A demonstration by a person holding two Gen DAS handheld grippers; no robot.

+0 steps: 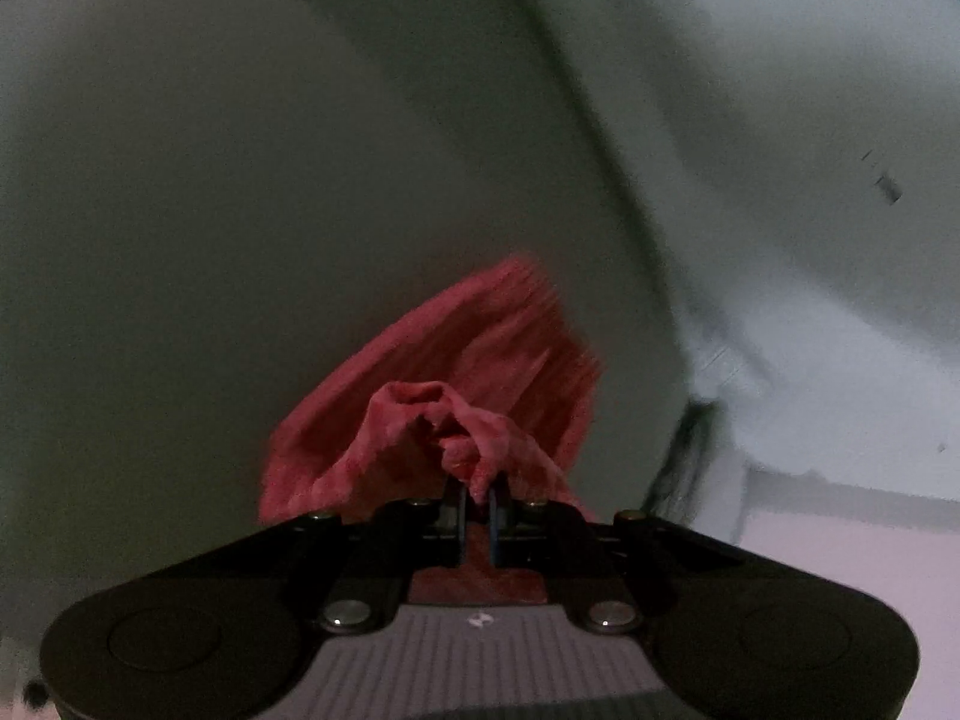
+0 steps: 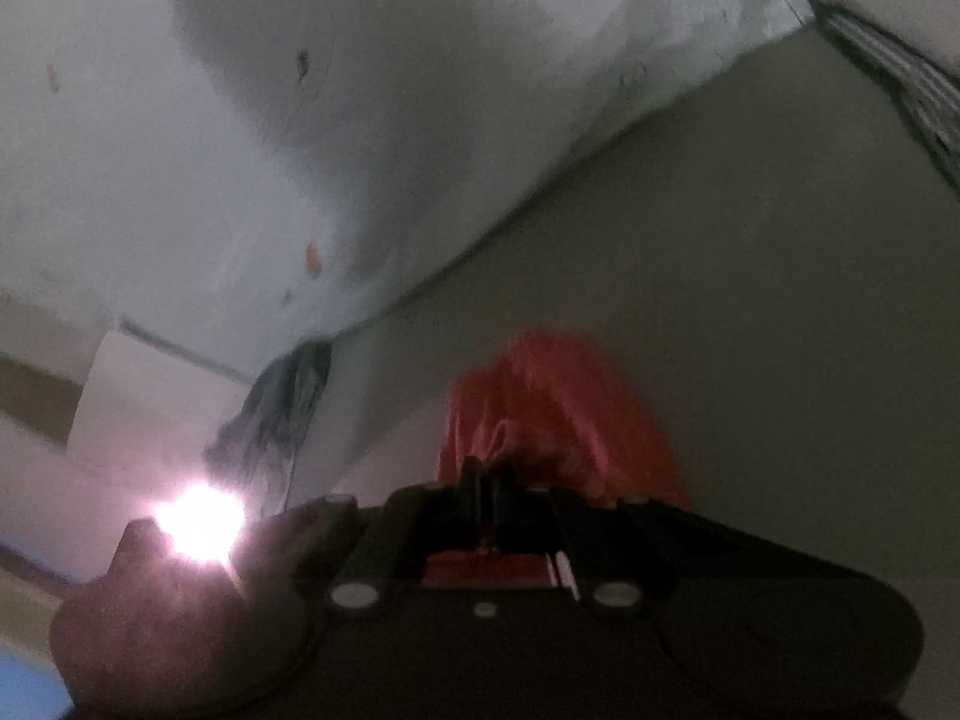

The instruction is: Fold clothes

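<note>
A red ribbed cloth (image 1: 468, 360) is pinched in my left gripper (image 1: 478, 495), whose jaws are shut on a bunched edge of it. The cloth rises in front of the camera against walls and ceiling, blurred by motion. In the right wrist view the same red cloth (image 2: 558, 414) is pinched in my right gripper (image 2: 489, 477), whose jaws are also shut. Both grippers point upward, holding the cloth in the air. The rest of the garment is hidden below the grippers.
Both views face up at a grey-green wall (image 1: 240, 180) and a whitish ceiling (image 2: 300, 120). A dark bluish cloth (image 2: 276, 414) hangs at the wall corner. A bright light glare (image 2: 201, 519) sits at lower left of the right wrist view.
</note>
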